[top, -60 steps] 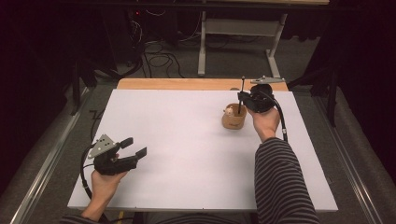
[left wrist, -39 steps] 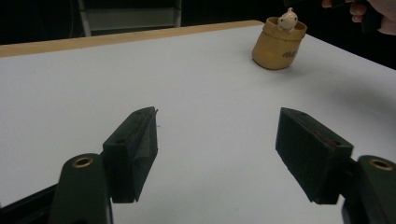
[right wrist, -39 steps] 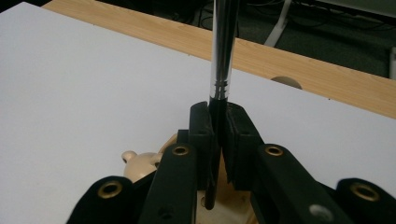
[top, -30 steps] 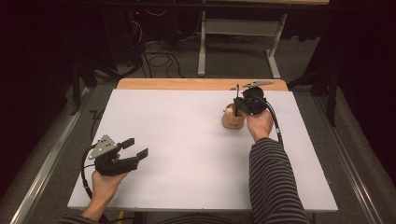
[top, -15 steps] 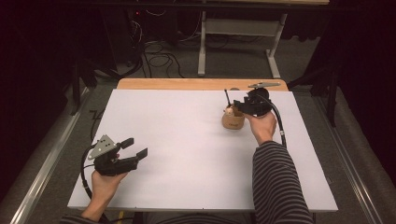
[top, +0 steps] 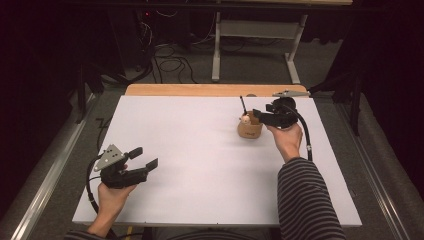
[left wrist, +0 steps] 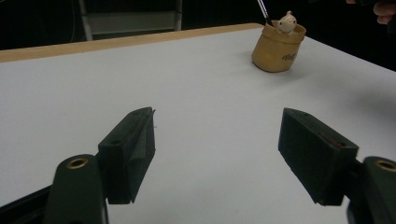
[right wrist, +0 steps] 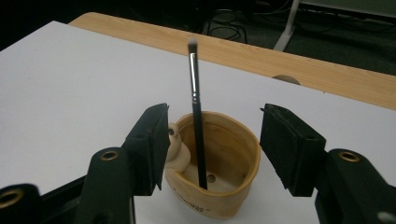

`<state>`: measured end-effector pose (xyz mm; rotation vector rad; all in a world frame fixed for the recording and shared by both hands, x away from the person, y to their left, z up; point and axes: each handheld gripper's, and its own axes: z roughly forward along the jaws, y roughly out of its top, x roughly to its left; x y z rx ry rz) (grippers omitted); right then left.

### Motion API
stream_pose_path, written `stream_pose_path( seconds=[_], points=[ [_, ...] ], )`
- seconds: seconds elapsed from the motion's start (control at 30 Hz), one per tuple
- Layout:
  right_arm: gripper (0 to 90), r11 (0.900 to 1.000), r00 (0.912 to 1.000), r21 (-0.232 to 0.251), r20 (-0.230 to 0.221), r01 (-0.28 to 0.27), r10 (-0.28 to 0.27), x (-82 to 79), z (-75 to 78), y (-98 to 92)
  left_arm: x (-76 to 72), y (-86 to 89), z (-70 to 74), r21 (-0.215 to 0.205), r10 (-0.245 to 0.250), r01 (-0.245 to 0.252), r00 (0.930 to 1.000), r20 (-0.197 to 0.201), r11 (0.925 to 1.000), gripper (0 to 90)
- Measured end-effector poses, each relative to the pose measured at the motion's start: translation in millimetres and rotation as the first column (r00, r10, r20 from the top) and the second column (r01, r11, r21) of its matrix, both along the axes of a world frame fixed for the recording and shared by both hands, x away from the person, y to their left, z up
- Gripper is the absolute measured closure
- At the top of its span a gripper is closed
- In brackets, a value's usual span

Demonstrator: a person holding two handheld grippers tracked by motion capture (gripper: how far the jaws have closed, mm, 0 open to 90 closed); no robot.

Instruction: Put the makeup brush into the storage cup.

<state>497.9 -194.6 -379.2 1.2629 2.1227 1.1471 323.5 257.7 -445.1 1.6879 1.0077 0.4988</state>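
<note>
My right claw (right wrist: 212, 144): jaws just opened, wide, brush (right wrist: 196, 112) standing free between them in the tan cup (right wrist: 219, 182) | cup at bench (top: 200, 150) far right | my left claw (top: 142, 160): wide, empty, near-left.

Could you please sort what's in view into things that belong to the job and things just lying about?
Job in hand:
makeup brush, standing in the cup
tan cup with a small figurine
right claw, open around the brush

Lying about:
left claw, open, idle
cables on the floor
</note>
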Motion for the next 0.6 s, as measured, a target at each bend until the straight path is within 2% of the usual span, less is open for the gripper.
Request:
stream_pose_path(
  seconds=[0.6],
  points=[
    [37.8,0.999,0.9997,0.043,0.022,-0.014,0.013,-17.6,7.9,-16.7,0.3,0.5,-0.2,-0.006,-0.001,0.001,1.0000,-0.002,1.0000,27.5]
  ],
)
